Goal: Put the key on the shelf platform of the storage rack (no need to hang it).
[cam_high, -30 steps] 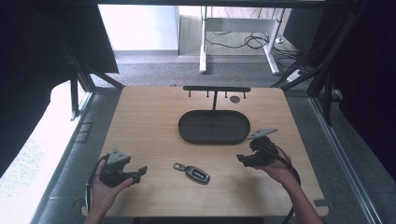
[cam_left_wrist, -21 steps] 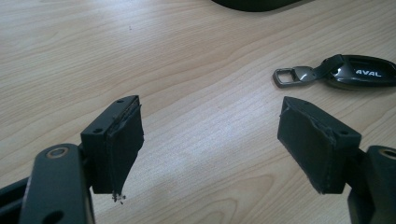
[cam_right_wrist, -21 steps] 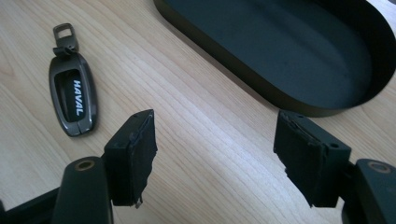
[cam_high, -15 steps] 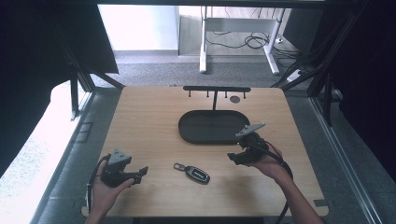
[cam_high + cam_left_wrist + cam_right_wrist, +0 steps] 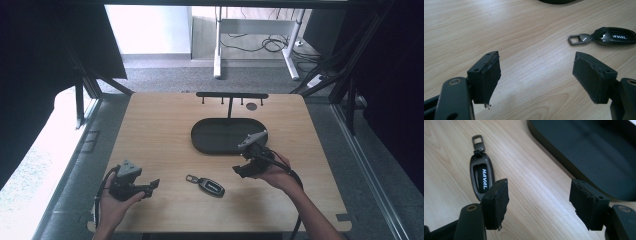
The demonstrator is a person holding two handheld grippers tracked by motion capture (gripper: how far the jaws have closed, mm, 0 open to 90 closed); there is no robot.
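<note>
Key fob [image 5: 211, 186] flat on table [image 5: 150, 130], ring end toward left tongs [image 5: 150, 187]; both tongs spread.

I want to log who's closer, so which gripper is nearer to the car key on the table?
Right, by a little. The right gripper hovers just right of the car key, jaws open toward it. The left gripper sits farther off to the key's left, also open.

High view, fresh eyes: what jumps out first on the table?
The dark key fob with its metal loop lies on the bare wood near the front edge, between the two open grippers. The right gripper hovers just right of it, the left gripper sits farther off at the left. Behind them lies an empty black oval tray with a hook rack above it.
</note>
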